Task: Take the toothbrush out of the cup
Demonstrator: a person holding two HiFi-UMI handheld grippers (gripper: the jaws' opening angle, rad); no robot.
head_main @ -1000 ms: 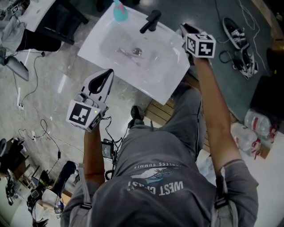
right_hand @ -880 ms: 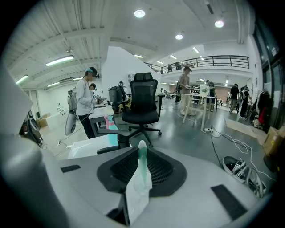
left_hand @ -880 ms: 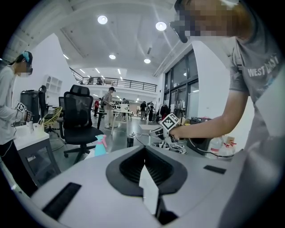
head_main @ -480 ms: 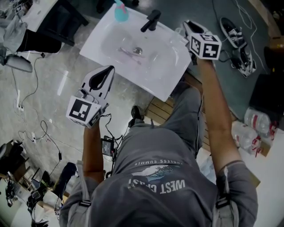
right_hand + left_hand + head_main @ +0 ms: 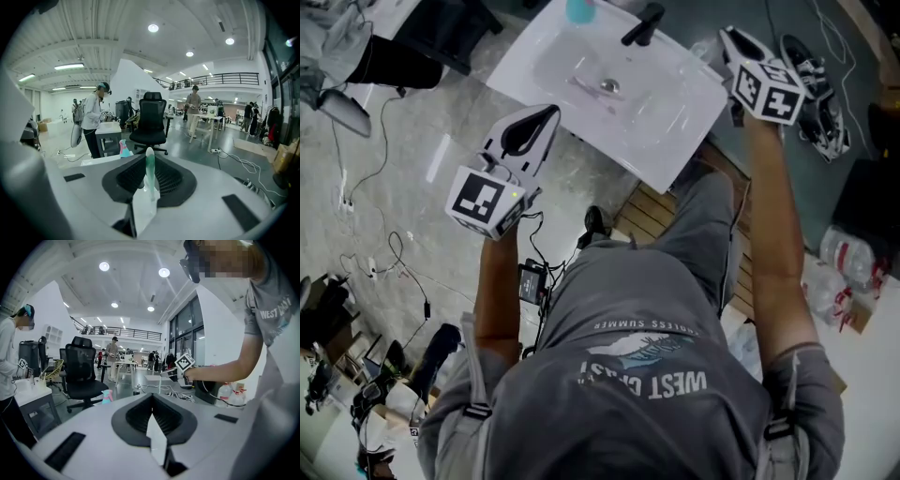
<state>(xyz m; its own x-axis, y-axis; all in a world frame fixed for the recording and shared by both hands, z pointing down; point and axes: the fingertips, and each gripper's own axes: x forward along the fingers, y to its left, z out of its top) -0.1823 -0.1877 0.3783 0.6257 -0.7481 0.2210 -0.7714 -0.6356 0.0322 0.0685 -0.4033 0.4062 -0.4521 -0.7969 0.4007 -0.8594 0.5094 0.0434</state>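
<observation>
Our right gripper (image 5: 733,39), upper right in the head view, is clamped on the slim white-and-green plastic toothbrush (image 5: 149,174), well clear of the teal plastic cup (image 5: 579,9) at the top edge. Our left gripper (image 5: 539,122) is closed with nothing in it. The grip pinches only a thin handle, so we judge a sudden tilt could let the toothbrush pivot or slip into the white ceramic basin (image 5: 670,120).

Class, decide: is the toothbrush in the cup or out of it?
Out. The toothbrush stands clamped between the fingers of the right gripper, while the teal cup sits apart on the sink.
</observation>
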